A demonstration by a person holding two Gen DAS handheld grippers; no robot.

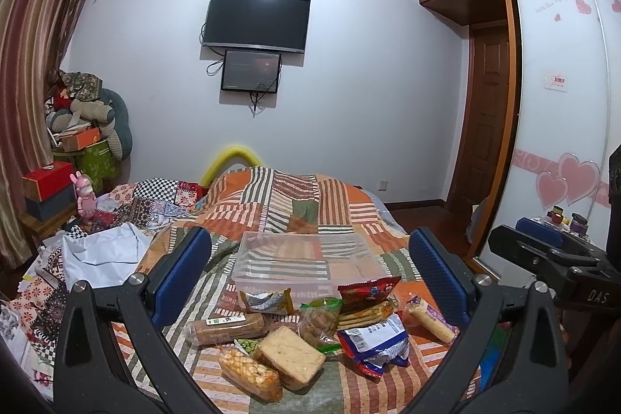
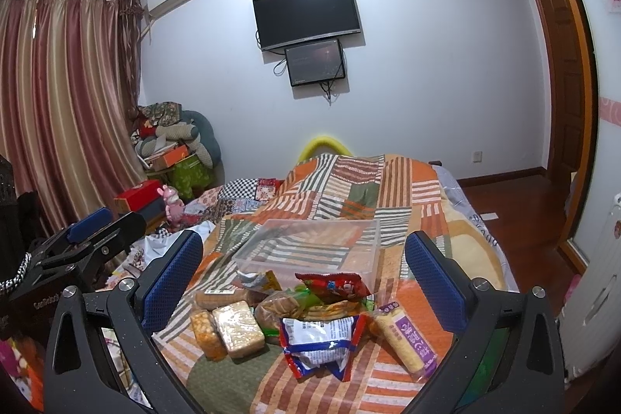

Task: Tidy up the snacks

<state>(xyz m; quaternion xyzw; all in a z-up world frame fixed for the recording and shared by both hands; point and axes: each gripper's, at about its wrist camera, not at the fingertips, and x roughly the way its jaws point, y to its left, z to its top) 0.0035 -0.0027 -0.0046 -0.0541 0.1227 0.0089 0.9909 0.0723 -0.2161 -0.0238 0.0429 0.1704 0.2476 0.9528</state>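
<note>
Two fisheye wrist views, side by side, look low along a patchwork bedspread (image 1: 295, 204) toward the wall-mounted television (image 1: 257, 21). Both share the snack pile and the clear plastic container (image 2: 310, 247); the right view sits perhaps slightly farther right.

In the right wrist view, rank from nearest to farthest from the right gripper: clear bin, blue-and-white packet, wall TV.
1. Blue-and-white packet, between the open fingers, front of the pile.
2. Clear bin, behind the pile, mid-bed.
3. TV, on the far wall.
</note>
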